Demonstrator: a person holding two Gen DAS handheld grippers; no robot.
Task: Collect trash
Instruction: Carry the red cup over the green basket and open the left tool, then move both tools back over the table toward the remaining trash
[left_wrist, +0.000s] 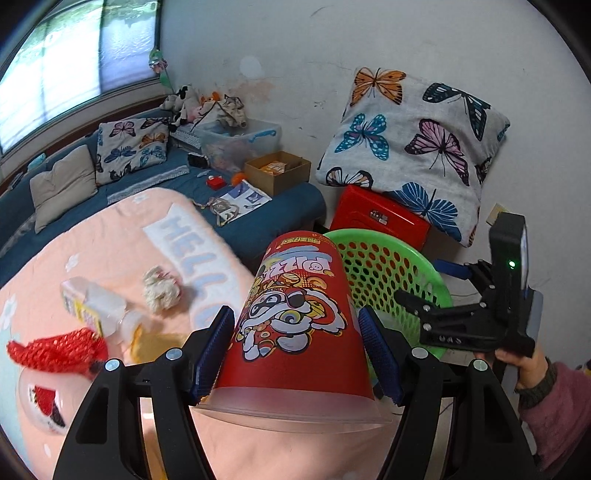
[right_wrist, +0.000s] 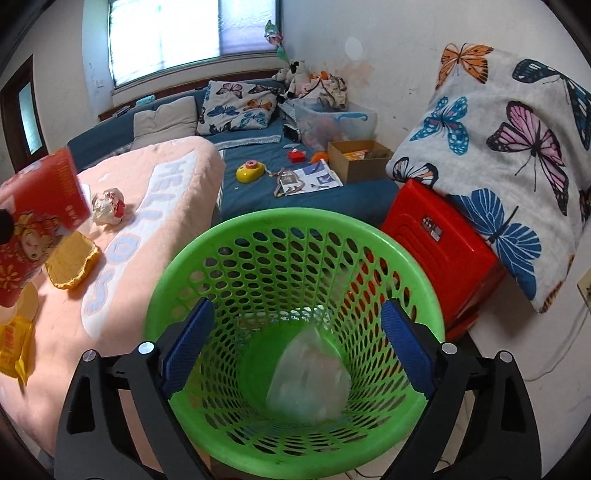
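My left gripper (left_wrist: 295, 354) is shut on a red printed paper cup (left_wrist: 295, 314), held upside down above the pink blanket's edge, beside the green perforated basket (left_wrist: 391, 266). The cup also shows at the left of the right wrist view (right_wrist: 33, 221). My right gripper (right_wrist: 295, 350) is open and empty above the basket (right_wrist: 177, 280), where a clear plastic bag (right_wrist: 308, 380) lies blurred inside. On the blanket lie a crumpled paper ball (left_wrist: 162, 288), a clear plastic bottle (left_wrist: 99, 306), a red mesh piece (left_wrist: 59, 350) and a yellow tray (right_wrist: 72, 264).
A red plastic stool (right_wrist: 439, 251) with a butterfly pillow (right_wrist: 509, 155) stands right of the basket against the wall. Beyond the pink blanket (right_wrist: 147, 206) a blue mattress holds a cardboard box (right_wrist: 358, 160), papers, a yellow toy (right_wrist: 250, 171) and a clear storage bin (right_wrist: 336, 122).
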